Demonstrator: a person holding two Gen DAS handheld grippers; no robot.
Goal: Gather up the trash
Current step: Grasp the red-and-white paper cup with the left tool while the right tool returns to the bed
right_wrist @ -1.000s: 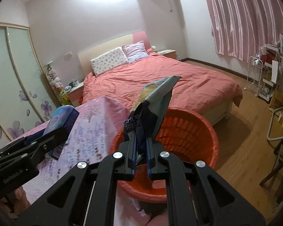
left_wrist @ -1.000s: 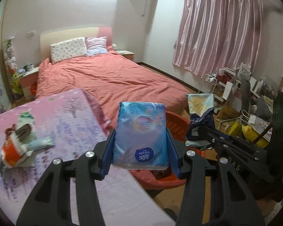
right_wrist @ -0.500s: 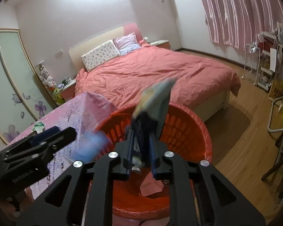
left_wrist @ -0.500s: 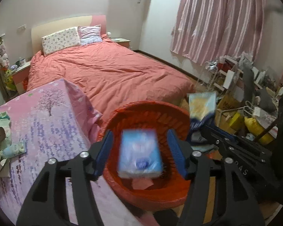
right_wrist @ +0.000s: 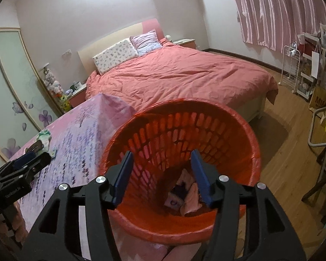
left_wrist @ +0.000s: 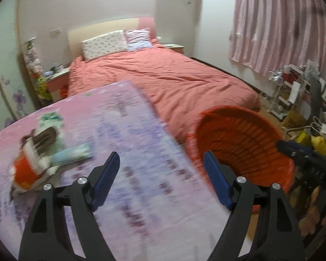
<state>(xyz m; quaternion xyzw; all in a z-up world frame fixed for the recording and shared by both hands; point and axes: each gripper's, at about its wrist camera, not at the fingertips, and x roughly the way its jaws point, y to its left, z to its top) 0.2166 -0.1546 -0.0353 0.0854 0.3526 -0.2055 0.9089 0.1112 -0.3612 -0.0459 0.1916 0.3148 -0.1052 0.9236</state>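
Note:
My left gripper [left_wrist: 162,158] hangs over the pink flowered table [left_wrist: 141,143], its jaws opening with nothing between them. A heap of trash lies left of it: a red-and-white wrapper [left_wrist: 26,169], a light blue packet [left_wrist: 74,153] and a brown-and-white wrapper [left_wrist: 43,136]. The orange basket [left_wrist: 239,134] stands off the table's right edge. My right gripper [right_wrist: 162,155] is above the basket [right_wrist: 206,106], jaws opening and empty. Dropped wrappers [right_wrist: 184,193] lie at the basket's bottom. The left gripper [right_wrist: 26,163] shows at the left of the right wrist view.
A bed with a red cover [right_wrist: 180,74] fills the room behind the table and basket. Shelves and clutter [right_wrist: 310,69] line the right wall under pink curtains. Wooden floor [right_wrist: 282,152] lies right of the basket. A sliding wardrobe [right_wrist: 10,87] stands at the left.
Both grippers opened and let go: the blue packet and the snack bag fell into the basket. My left gripper swung left from the basket to over the table. The right one sank slightly.

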